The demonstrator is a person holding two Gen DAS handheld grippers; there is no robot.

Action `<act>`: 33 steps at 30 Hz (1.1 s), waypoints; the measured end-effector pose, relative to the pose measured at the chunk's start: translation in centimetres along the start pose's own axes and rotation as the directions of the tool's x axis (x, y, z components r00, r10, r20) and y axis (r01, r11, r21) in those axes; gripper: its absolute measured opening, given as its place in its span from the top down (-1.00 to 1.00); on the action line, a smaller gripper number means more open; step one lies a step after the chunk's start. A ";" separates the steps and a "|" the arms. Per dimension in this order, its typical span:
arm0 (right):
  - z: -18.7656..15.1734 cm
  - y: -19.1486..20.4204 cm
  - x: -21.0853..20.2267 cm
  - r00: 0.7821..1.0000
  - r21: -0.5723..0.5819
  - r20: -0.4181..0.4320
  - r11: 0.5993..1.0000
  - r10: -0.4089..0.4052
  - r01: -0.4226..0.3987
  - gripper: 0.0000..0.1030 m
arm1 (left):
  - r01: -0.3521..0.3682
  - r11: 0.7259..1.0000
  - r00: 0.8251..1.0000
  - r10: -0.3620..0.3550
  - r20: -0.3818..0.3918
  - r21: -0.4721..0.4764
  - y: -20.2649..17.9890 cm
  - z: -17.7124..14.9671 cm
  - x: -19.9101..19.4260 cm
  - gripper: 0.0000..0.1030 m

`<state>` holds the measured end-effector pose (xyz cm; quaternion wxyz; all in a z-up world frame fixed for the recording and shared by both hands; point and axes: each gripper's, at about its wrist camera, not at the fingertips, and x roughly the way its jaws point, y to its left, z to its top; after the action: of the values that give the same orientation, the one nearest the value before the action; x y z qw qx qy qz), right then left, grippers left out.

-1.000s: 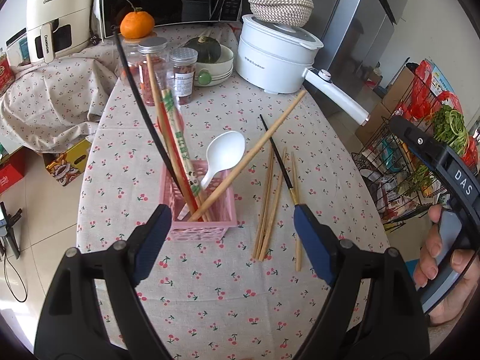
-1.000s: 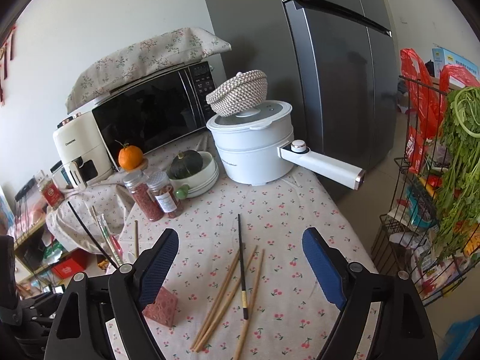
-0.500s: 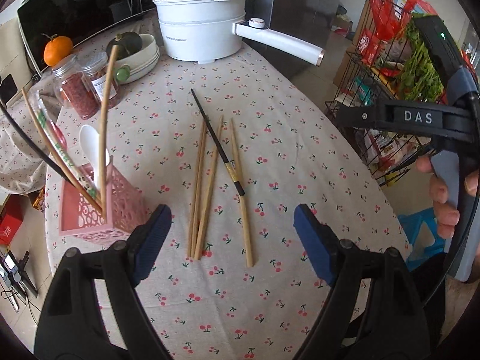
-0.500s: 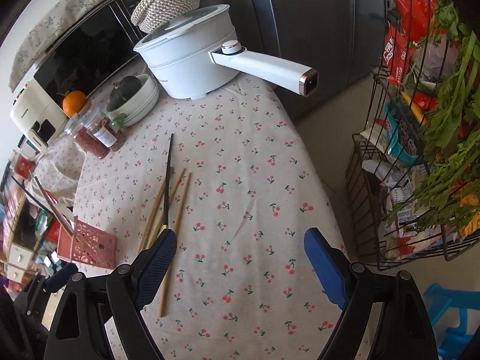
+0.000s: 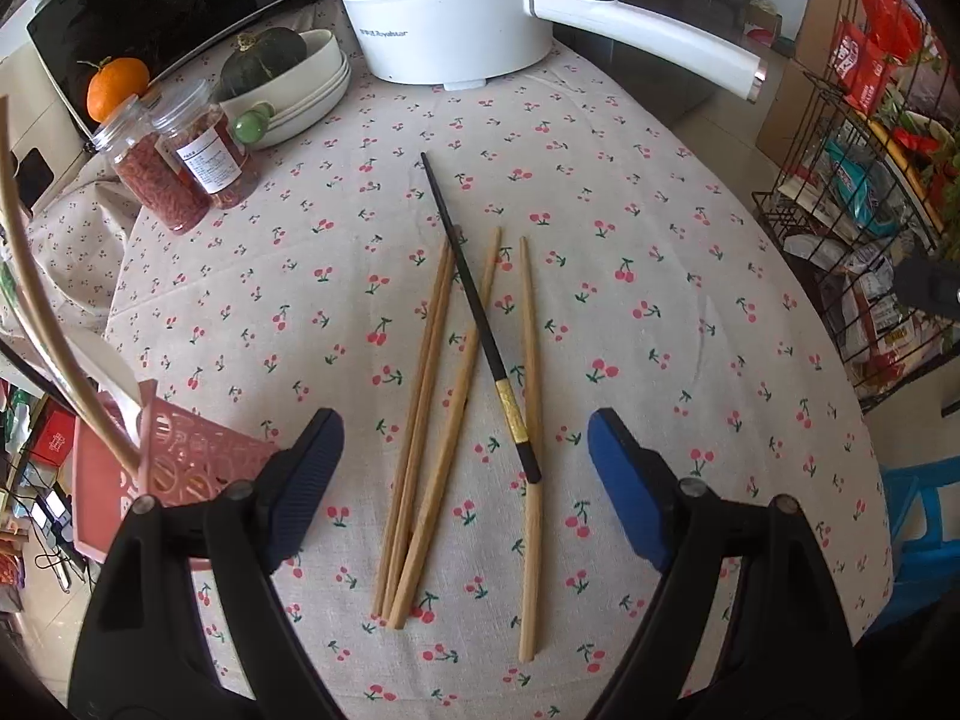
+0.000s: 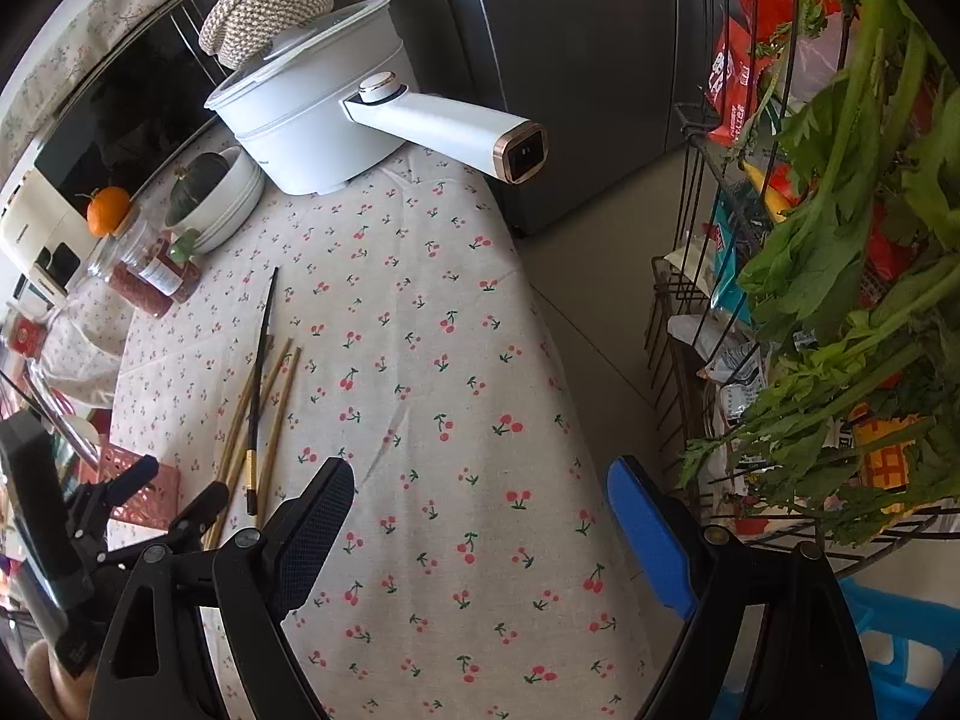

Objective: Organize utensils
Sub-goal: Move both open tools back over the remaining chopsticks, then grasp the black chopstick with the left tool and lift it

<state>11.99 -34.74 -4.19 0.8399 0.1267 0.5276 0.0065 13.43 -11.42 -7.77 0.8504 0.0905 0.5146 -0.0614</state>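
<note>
Several wooden chopsticks (image 5: 420, 420) lie loose on the cherry-print tablecloth, and a black chopstick (image 5: 480, 324) with a gold band lies across them. My left gripper (image 5: 465, 444) hangs open just above their near ends, touching nothing. A pink basket (image 5: 180, 450) at the lower left holds a white spoon (image 5: 99, 360) and upright chopsticks (image 5: 36, 312). In the right wrist view my right gripper (image 6: 480, 480) is open over bare cloth, to the right of the chopsticks (image 6: 264, 408). The left gripper (image 6: 180, 480) and the basket (image 6: 141, 495) show at that view's lower left.
A white electric pot (image 5: 444, 18) with a long handle (image 5: 654, 42) stands at the back, beside stacked bowls with a green squash (image 5: 264, 54), two jars (image 5: 180, 162) and an orange (image 5: 114, 90). Right of the table stand a wire rack with greens (image 6: 840, 300) and a blue stool (image 5: 924, 516).
Both grippers have moved right and lower over the table. The left one went from above the pink basket to above the loose chopsticks. Both stayed open.
</note>
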 end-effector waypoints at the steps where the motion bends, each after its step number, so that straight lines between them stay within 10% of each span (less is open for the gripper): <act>1: 0.1 0.0 0.1 1.000 -0.001 -0.004 1.000 0.000 0.000 -0.71 | 0.002 1.000 1.000 -0.002 -0.006 -0.021 0.1 0.7 0.5 -0.61; 15: 1.2 0.8 1.9 0.999 -0.004 -0.046 1.000 0.015 -0.015 -0.70 | -0.007 0.967 0.999 -0.003 -0.039 -0.255 1.3 9.7 7.9 0.04; 23: 1.4 1.3 2.8 0.998 -0.012 -0.067 1.000 0.021 -0.021 -0.70 | -0.028 0.953 0.994 -0.006 -0.112 -0.302 2.6 9.7 11.4 0.40; 26: 1.4 1.5 2.8 0.997 -0.015 -0.067 1.000 0.024 -0.025 -0.70 | -0.019 0.965 0.995 -0.007 -0.098 -0.261 2.1 9.6 11.2 0.84; 33: 1.3 1.7 2.9 0.997 -0.029 -0.070 0.999 0.016 -0.018 -0.70 | -0.015 0.974 0.996 -0.005 -0.090 -0.228 1.2 9.0 9.5 0.85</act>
<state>14.65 -32.95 -5.82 0.8227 0.1186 0.5554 0.0257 25.87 -12.28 -11.93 0.8314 -0.0037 0.5557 0.0044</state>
